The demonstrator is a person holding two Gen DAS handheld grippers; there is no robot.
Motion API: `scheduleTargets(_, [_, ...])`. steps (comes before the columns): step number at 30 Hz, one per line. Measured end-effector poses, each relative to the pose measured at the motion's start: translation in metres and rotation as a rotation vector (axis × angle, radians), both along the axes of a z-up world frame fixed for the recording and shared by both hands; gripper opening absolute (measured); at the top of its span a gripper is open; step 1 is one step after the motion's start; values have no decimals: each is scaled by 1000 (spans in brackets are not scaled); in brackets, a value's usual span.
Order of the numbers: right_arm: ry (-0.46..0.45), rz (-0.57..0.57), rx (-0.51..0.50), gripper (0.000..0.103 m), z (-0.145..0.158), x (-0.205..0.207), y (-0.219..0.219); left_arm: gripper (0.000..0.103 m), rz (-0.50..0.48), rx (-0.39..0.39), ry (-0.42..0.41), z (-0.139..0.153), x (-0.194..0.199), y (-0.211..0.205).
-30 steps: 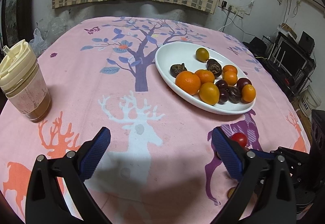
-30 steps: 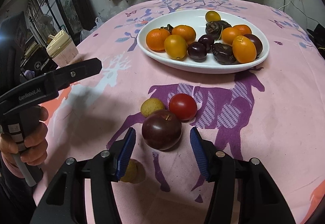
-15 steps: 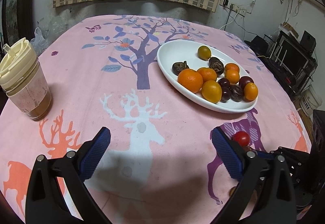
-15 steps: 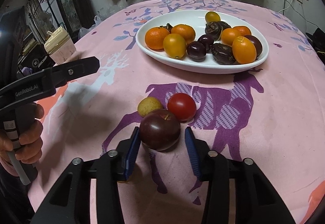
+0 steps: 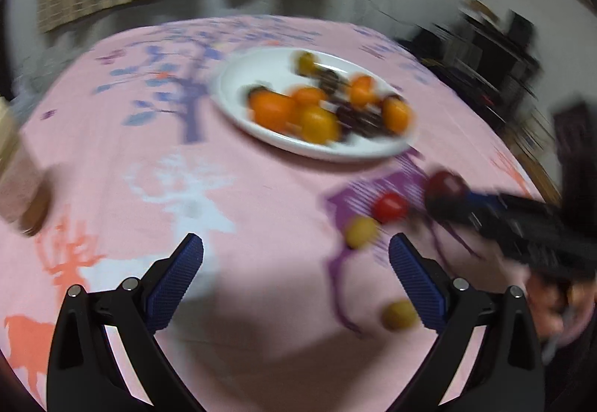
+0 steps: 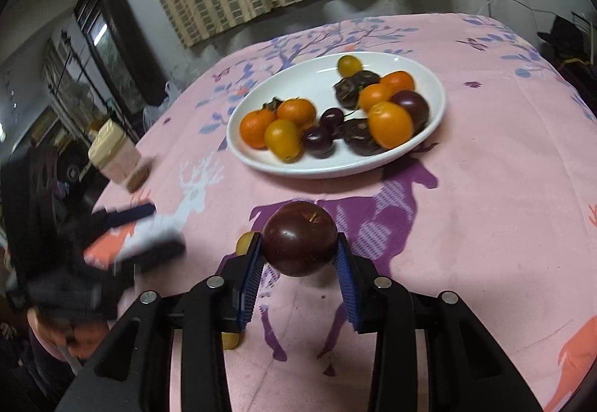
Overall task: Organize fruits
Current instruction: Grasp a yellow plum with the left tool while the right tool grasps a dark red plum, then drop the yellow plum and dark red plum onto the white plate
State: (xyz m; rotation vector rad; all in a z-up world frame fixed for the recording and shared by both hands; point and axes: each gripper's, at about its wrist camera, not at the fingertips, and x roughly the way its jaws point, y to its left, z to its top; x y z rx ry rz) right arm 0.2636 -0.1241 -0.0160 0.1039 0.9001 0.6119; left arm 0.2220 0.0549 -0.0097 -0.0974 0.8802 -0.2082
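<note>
My right gripper (image 6: pixel 298 248) is shut on a dark purple plum (image 6: pixel 298 242) and holds it above the pink cloth, short of the white plate (image 6: pixel 309 76). That plate carries several orange, yellow and dark fruits. One small yellow fruit (image 6: pixel 244 242) peeks out beside the left finger, and another (image 6: pixel 229 339) lies under the gripper body. The blurred left wrist view shows my left gripper (image 5: pixel 295 251) open over bare cloth. A red tomato (image 5: pixel 390 206) and two yellow fruits (image 5: pixel 360 231) (image 5: pixel 399 315) lie to its right. The plum (image 5: pixel 444 184) hangs beyond them in the right gripper.
A lidded drink cup (image 6: pixel 115 154) stands near the table's left edge, also seen as the cup (image 5: pixel 18 180) in the left wrist view. A person's hand (image 5: pixel 552 303) holds the right gripper's handle. Curtain, wall and dark furniture surround the table.
The right jaws closed on the plum and lifted it off the cloth, toward the plate. The left gripper swung right, bringing the loose fruits into its now blurred view.
</note>
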Motion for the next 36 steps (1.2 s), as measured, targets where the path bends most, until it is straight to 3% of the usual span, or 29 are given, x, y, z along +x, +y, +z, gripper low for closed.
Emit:
scheduleTargets(2, [1, -12, 1, 38, 0, 2, -2, 98, -141, -6, 20, -4, -8, -22])
scheduleTargets(4, [-5, -14, -8, 38, 0, 2, -1, 97, -234, 72, -10, -8, -22, -45])
scheduleTargets(7, [-12, -7, -24, 39, -1, 2, 2, 77, -305, 168, -22, -18, -34, -66])
scheduleTargets(10, [-12, -2, -30, 39, -2, 1, 2, 60, -329, 167, 20, -29, -35, -71])
scheduleTargets(20, [-15, -9, -31, 39, -2, -2, 1, 27, -303, 113, 41, -31, -32, -62])
scheduleTargets(25, [-31, -19, -29, 39, -1, -2, -1, 27, -285, 129, 8, -25, -33, -59])
scheduleTargets(30, [-116, -47, -27, 39, 7, 4, 1, 27, -220, 72, -55, -2, -19, -42])
scheduleTargets(36, [-164, -100, 23, 39, 18, 45, 9, 27, -88, 42, -132, 30, 41, -17])
